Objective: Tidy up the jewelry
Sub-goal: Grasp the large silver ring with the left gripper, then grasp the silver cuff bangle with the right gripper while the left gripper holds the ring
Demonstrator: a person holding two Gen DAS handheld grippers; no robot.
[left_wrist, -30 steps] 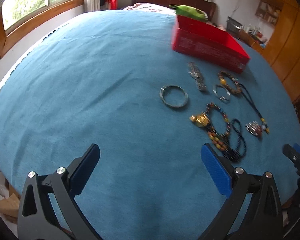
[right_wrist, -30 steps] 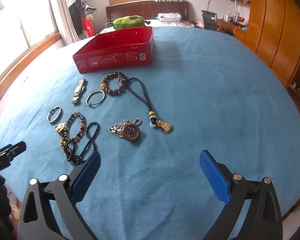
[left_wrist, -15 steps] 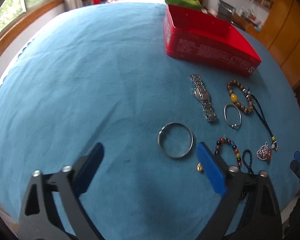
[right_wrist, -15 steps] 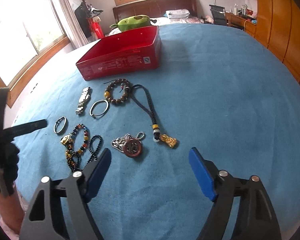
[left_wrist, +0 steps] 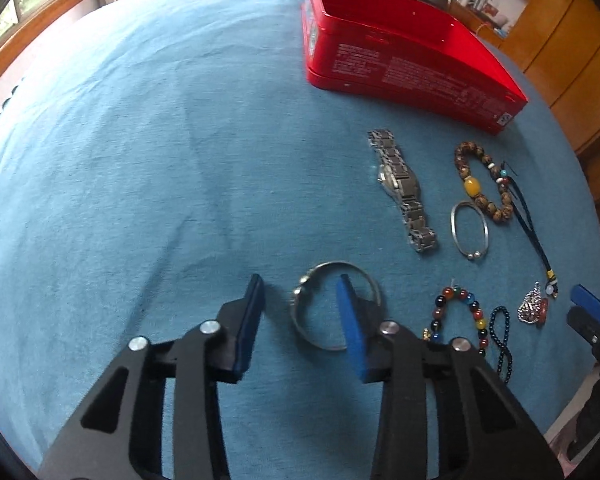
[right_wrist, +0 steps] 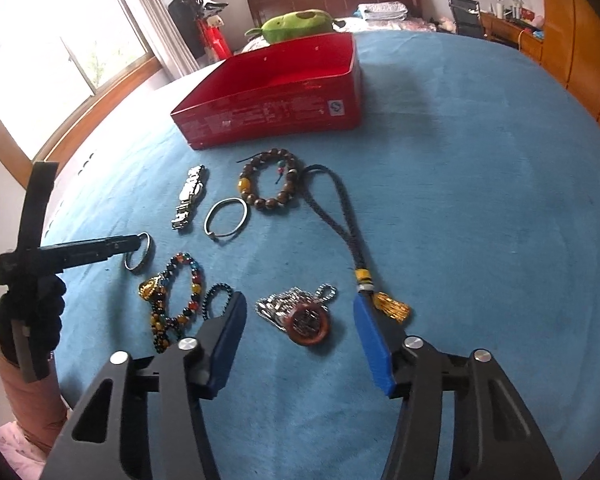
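A wide silver bangle [left_wrist: 334,304] lies on the blue cover [left_wrist: 140,160]. My left gripper [left_wrist: 299,280] points down over it with its jaws closing. One blue pad stands inside the ring, and the ring's left rim lies between the pads, untouched. In the right wrist view my right gripper [right_wrist: 299,298] straddles a silver chain with a red-brown disc pendant [right_wrist: 308,320]; its jaws are closing too, and the pads are clear of the pendant. That view also shows the left gripper [right_wrist: 134,242] at the bangle [right_wrist: 140,256].
An open red tin [right_wrist: 268,116] stands at the back with a green plush toy [right_wrist: 296,24] behind it. A steel watch [left_wrist: 400,188], brown bead bracelet [left_wrist: 480,184], thin silver bangle [left_wrist: 470,230], coloured bead bracelet [left_wrist: 460,312] and dark cord with gold charm [right_wrist: 340,220] lie between.
Both grippers have narrowed from wide open. The left one moved forward and down until it came over the wide bangle. The right one advanced to the disc pendant.
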